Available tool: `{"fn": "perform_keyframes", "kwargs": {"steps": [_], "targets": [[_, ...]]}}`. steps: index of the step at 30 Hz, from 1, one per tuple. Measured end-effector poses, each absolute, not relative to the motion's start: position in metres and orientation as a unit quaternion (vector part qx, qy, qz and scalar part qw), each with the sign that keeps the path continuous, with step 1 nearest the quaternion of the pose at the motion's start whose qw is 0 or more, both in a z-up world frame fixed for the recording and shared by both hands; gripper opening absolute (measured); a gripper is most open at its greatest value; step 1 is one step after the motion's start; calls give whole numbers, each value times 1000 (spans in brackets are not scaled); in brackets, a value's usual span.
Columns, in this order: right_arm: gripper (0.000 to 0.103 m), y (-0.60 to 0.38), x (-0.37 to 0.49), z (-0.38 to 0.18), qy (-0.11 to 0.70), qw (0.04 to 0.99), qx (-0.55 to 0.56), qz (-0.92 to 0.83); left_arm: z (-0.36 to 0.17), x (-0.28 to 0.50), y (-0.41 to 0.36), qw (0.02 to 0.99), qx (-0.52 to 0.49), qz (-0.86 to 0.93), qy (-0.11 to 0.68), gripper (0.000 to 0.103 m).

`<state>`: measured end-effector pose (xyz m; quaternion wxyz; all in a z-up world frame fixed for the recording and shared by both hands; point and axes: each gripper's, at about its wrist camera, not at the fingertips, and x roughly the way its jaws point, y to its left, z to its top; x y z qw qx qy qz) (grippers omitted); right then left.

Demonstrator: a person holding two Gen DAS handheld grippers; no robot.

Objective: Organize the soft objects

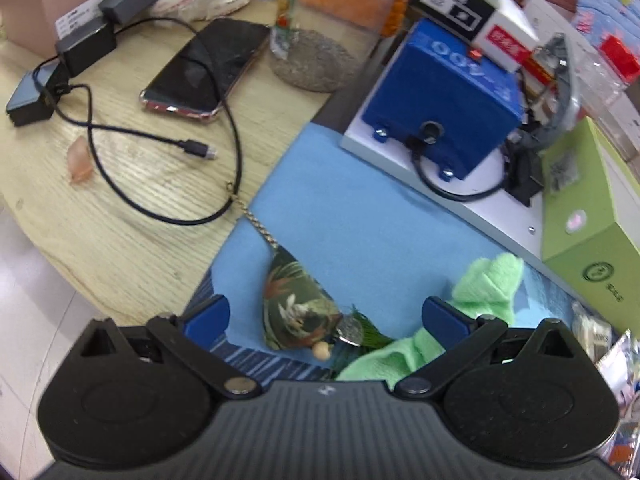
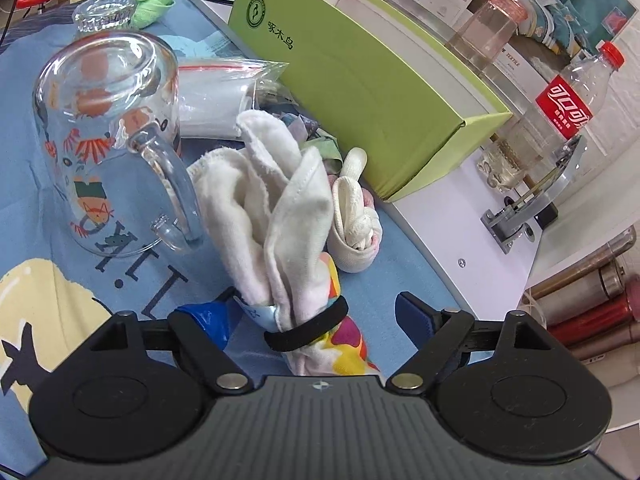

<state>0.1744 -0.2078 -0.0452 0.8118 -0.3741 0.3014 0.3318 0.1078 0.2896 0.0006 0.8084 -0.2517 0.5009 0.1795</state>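
In the left wrist view my left gripper (image 1: pixel 326 314) is open over a blue cloth mat (image 1: pixel 352 208). A floral fabric pouch (image 1: pixel 294 308) on a chain lies between its fingers. A green cloth (image 1: pixel 486 284) lies by the right finger. In the right wrist view my right gripper (image 2: pixel 316 316) is open around a white towel bundle (image 2: pixel 276 204) bound by a black band (image 2: pixel 308 330), with colourful fabric beneath. A knotted white sock (image 2: pixel 354 216) lies just beyond. The green cloth (image 2: pixel 154 0) shows far off.
An upturned printed glass mug (image 2: pixel 108 140), a zip bag (image 2: pixel 216 96) and a green box (image 2: pixel 360 80) crowd the right gripper. A blue device (image 1: pixel 444 96), phone (image 1: pixel 208 68) and black cable (image 1: pixel 160 136) lie ahead of the left gripper.
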Motion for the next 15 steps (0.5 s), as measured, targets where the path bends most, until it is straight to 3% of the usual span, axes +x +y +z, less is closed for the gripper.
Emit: {"fn": "perform_keyframes", "kwargs": {"steps": [5, 8, 10, 13, 15], "targets": [[75, -212, 188, -44, 343, 821, -328, 317, -3, 113, 285, 804, -248, 177, 510, 100], [77, -214, 192, -46, 348, 822, -317, 319, -6, 116, 278, 811, -231, 170, 510, 87], [77, -215, 191, -47, 342, 821, -320, 327, -4, 114, 278, 817, -224, 175, 503, 72], [71, -218, 193, -47, 350, 825, -296, 330, -1, 107, 283, 822, -228, 187, 487, 25], [53, -220, 192, -47, 358, 829, -261, 341, 0, 98, 292, 820, -263, 176, 477, 25]]}}
